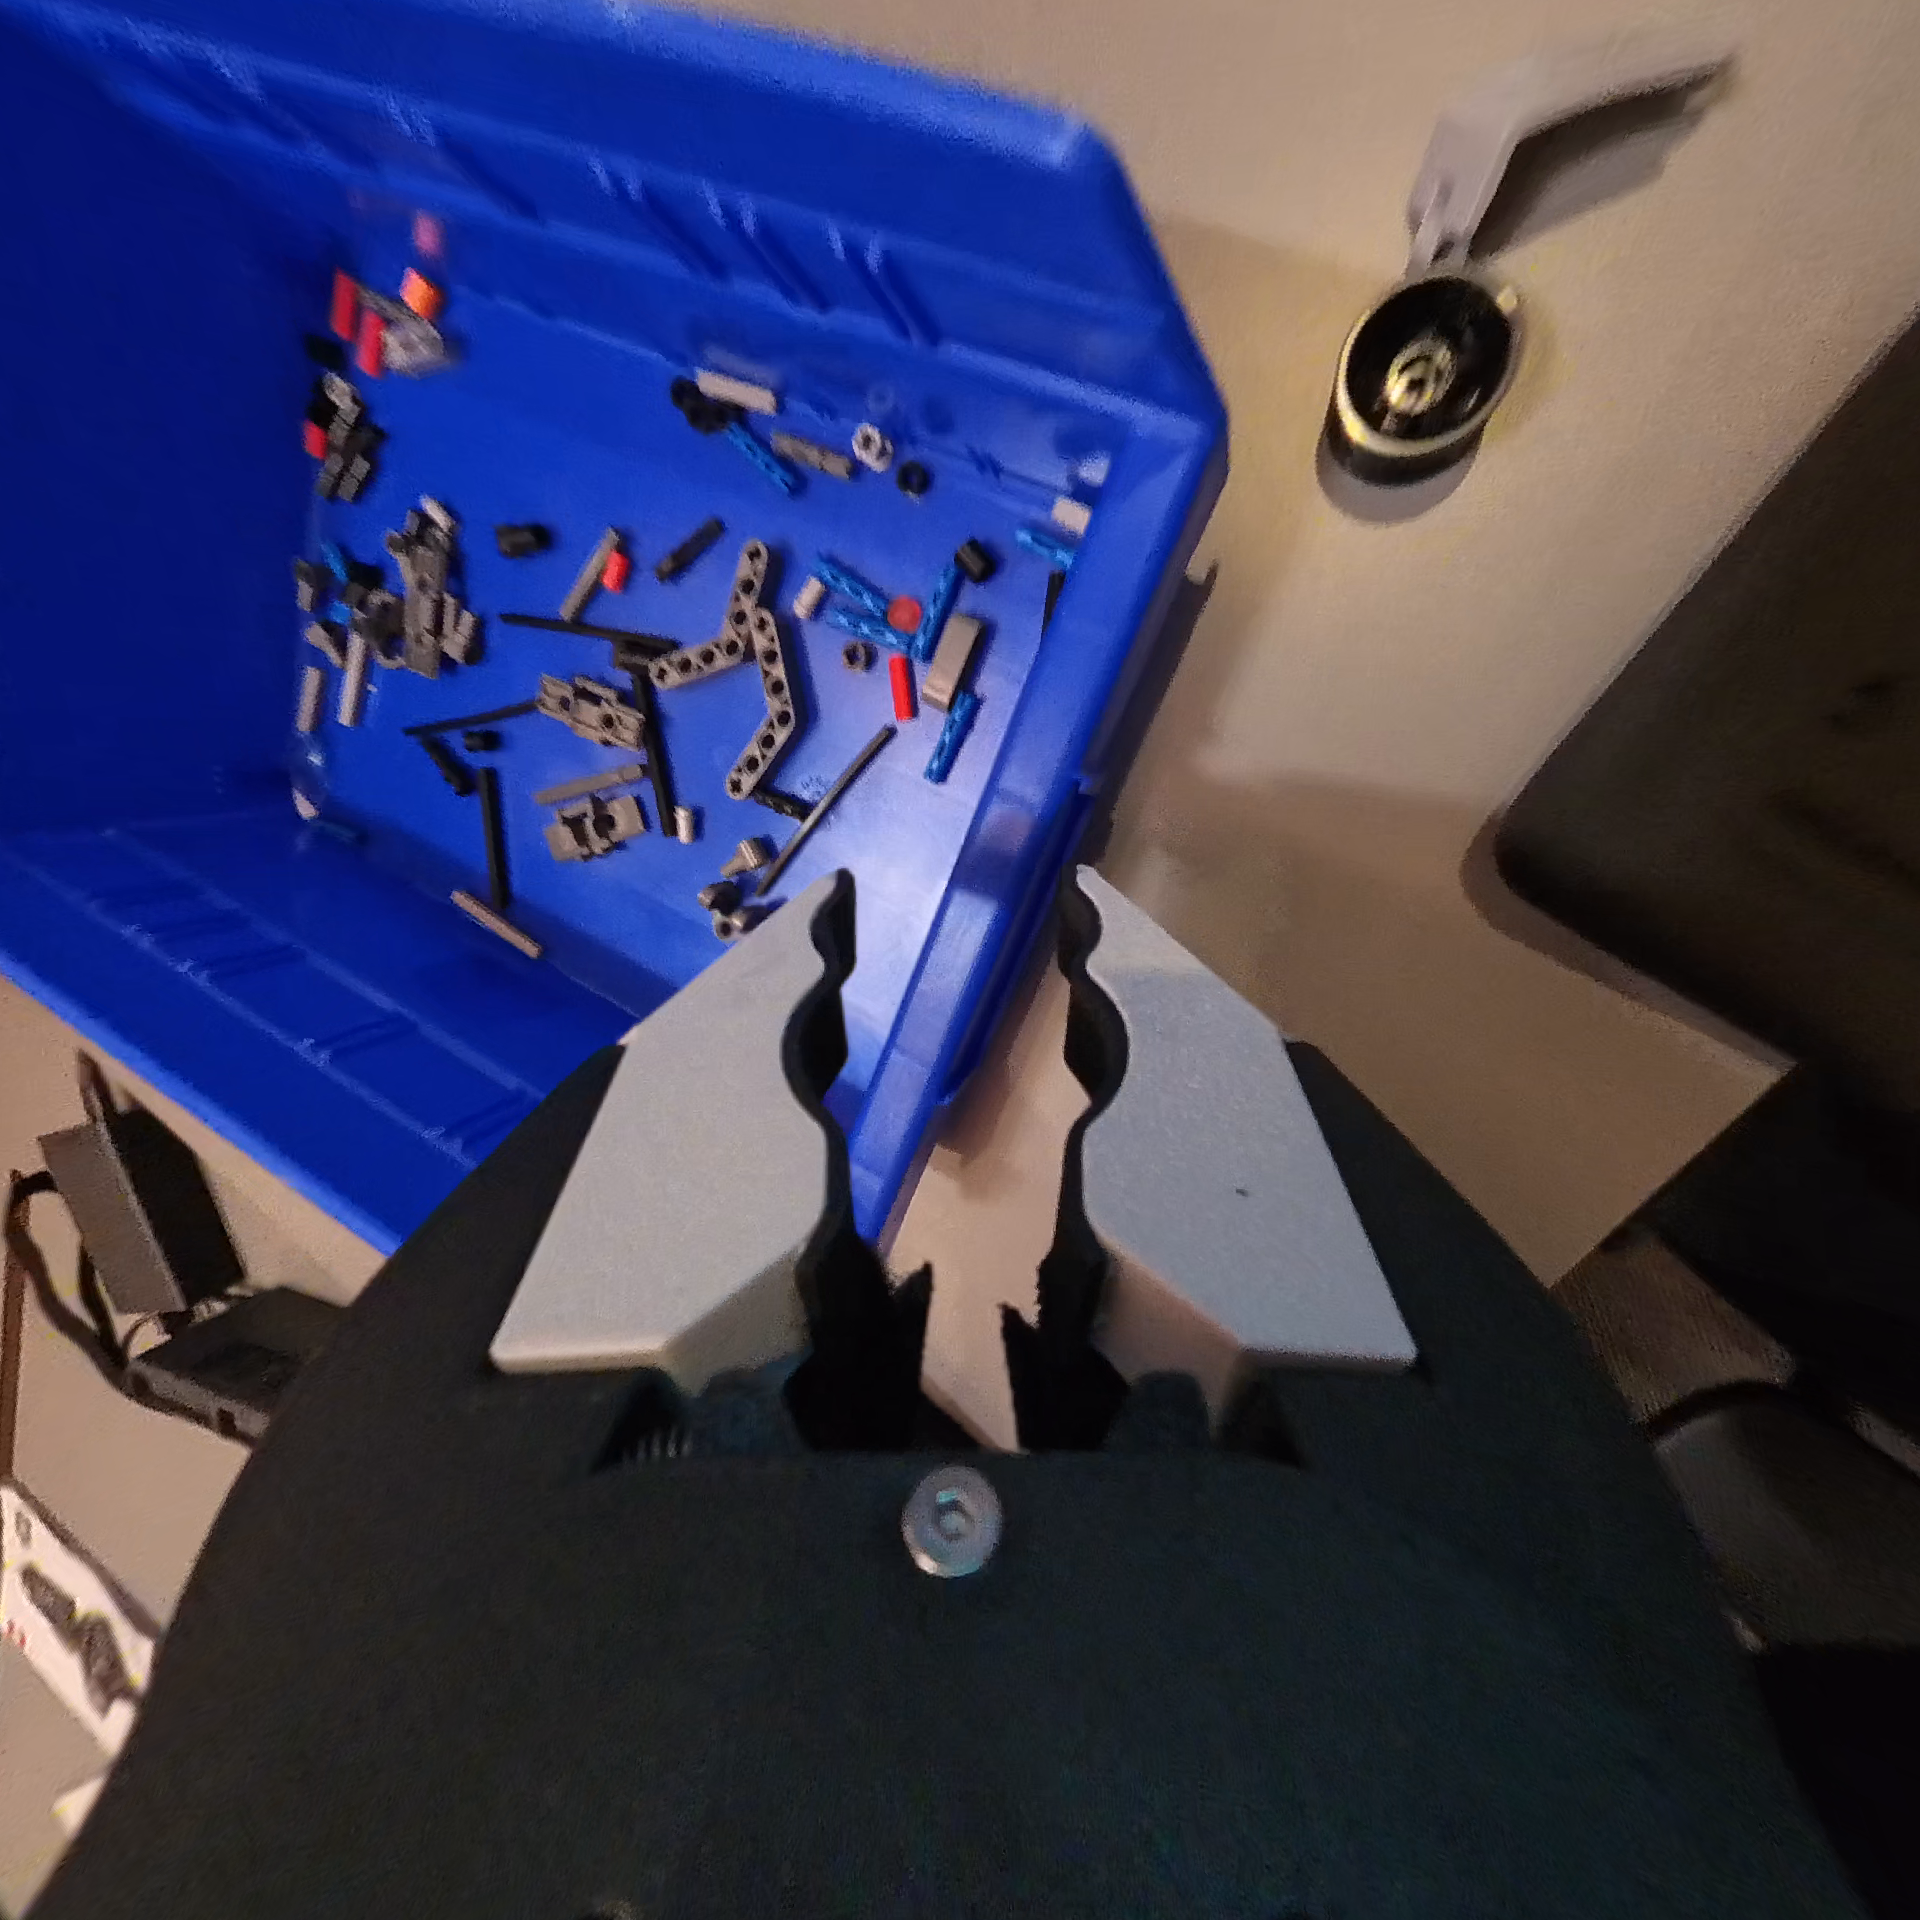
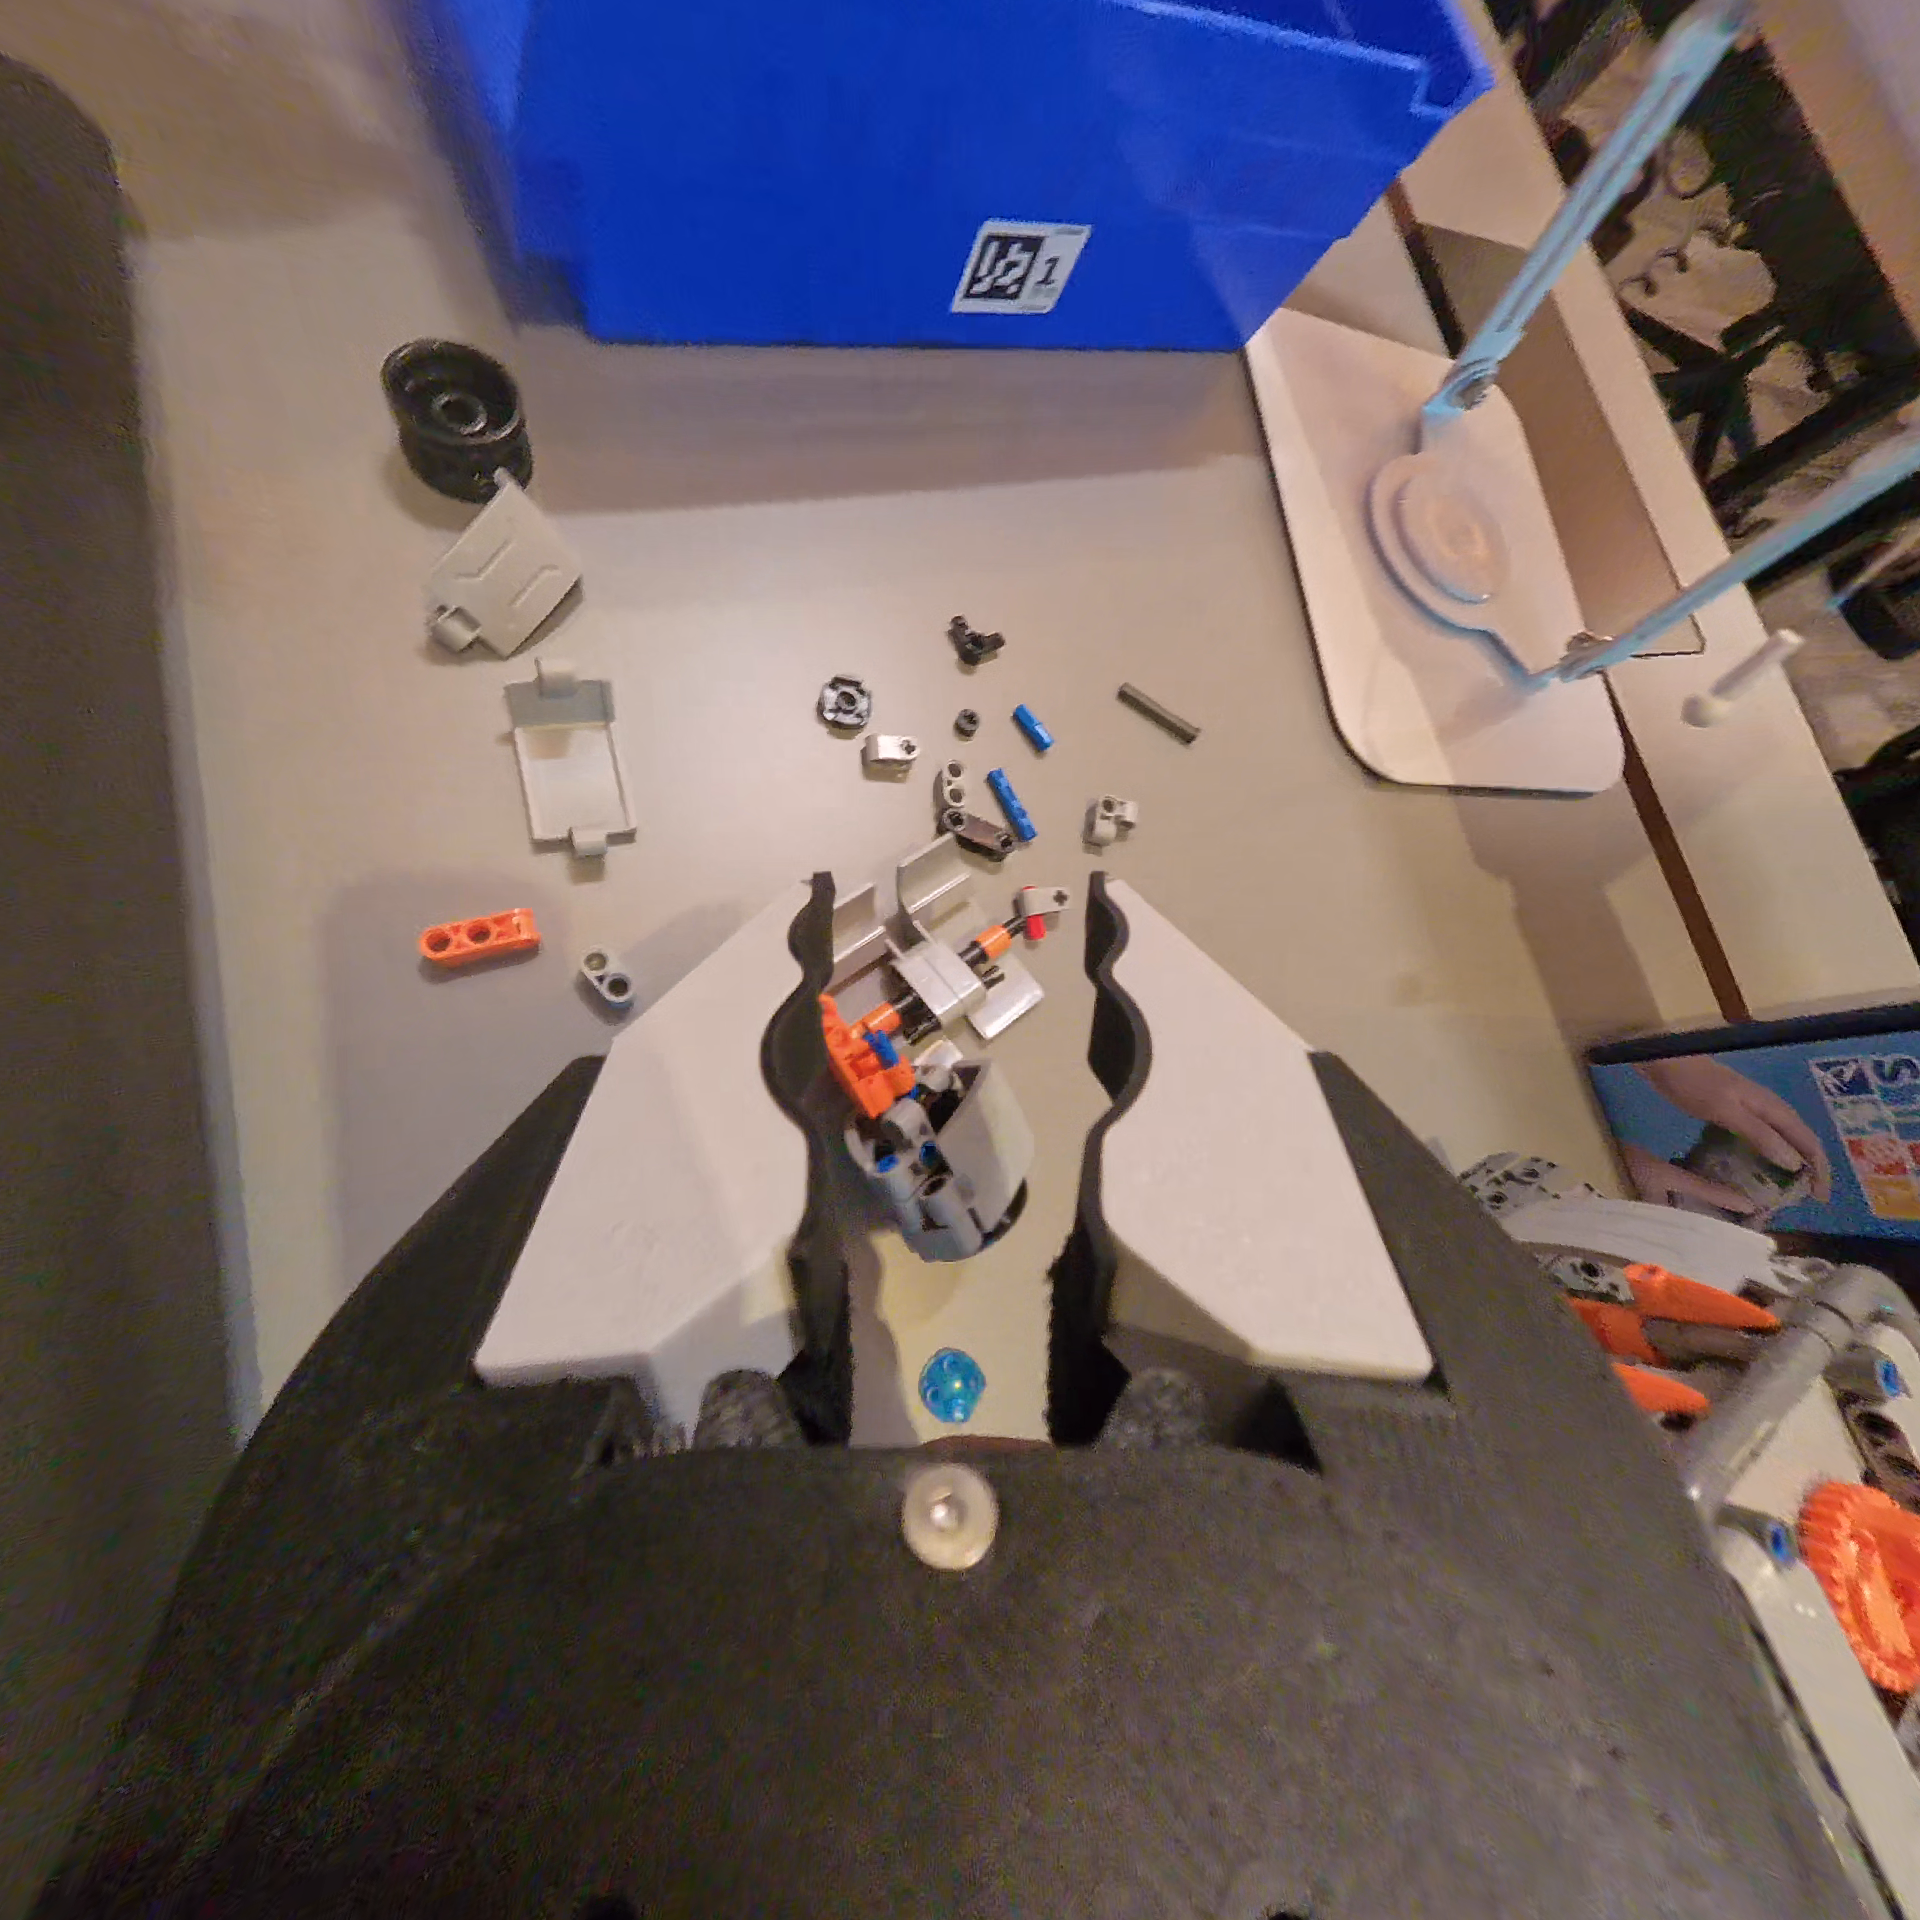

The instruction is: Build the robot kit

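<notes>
Hovering mid-frame, left gripper [image 1: 961,904] gapes over bin [image 1: 1101,727]; right gripper [image 2: 956,904] gapes around model [image 2: 914,1081], which could tip if nudged.

Looks like a hobby or lab workbench setup: a pale beige tabletop [image 2: 1195,582] littered with small plastic building-kit pieces [image 2: 977,769], a big blue plastic parts bin [image 1: 1132,644], and a white lamp-style stand base [image 2: 1455,623] off to the side.

left wrist view: looking down from close above into the blue bin [image 1: 1039,260] at its rim. right wrist view: looking down at the tabletop [image 2: 1195,582], bin [image 2: 935,135] beyond. shared: the bin.
</notes>
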`<state>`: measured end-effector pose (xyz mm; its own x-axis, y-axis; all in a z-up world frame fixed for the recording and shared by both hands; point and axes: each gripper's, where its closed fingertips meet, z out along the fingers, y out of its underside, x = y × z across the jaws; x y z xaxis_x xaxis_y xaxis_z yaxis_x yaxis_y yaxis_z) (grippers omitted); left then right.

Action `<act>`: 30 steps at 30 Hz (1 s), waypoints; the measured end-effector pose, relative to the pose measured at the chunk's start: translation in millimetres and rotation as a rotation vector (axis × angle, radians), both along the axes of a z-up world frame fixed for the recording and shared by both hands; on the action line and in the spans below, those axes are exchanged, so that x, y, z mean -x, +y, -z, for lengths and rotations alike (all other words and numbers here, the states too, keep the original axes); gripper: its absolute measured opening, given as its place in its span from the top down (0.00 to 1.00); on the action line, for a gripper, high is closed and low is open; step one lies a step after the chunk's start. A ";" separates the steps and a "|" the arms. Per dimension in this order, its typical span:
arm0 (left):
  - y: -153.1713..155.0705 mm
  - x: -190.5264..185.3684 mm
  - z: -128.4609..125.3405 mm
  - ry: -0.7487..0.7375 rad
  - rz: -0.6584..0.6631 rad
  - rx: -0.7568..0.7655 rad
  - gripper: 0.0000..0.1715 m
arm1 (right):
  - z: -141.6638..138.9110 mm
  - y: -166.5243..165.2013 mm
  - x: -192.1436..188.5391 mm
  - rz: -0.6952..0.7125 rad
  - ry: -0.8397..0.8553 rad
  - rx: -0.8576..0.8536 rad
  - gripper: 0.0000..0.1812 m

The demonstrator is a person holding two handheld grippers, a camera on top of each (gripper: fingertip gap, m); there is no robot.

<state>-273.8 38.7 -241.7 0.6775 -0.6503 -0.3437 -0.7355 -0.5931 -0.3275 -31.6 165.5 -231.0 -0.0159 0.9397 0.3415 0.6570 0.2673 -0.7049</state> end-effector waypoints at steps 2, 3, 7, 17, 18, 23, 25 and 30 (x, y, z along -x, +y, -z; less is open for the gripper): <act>1.6 -9.7 -13.7 -0.043 0.026 -0.076 0.79 | -5.5 5.1 -0.5 0.021 0.032 0.005 0.74; 1.4 -16.7 -19.9 -0.067 0.047 -0.108 0.79 | -8.2 7.5 -0.6 0.032 0.048 0.005 0.74; -5.6 -50.6 -35.9 -0.118 0.195 -0.212 0.79 | -15.7 12.5 -0.3 0.049 0.097 0.011 0.74; -17.1 -123.5 -9.0 -0.281 0.365 -0.236 0.83 | -13.2 25.8 -4.2 0.102 0.105 0.025 0.74; -15.5 -126.2 -4.8 -0.279 0.366 -0.235 0.83 | -13.4 28.3 -5.6 0.112 0.108 0.028 0.74; -16.9 -149.3 -5.4 -0.352 0.426 -0.270 0.84 | -18.3 26.6 -1.7 0.089 0.153 0.050 0.84; -13.1 -156.1 -6.7 -0.382 0.423 -0.295 0.84 | -11.8 20.8 4.9 0.058 0.121 0.075 0.85; -2.9 -180.8 -5.8 -0.453 0.437 -0.373 0.86 | 5.5 10.9 27.8 -0.016 -0.022 0.086 0.85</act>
<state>-93.1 35.8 -235.8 0.5108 -0.7883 -0.3431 -0.6242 -0.0657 -0.7785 -59.4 176.3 -236.5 -0.0373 0.9651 0.2591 0.6688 0.2168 -0.7111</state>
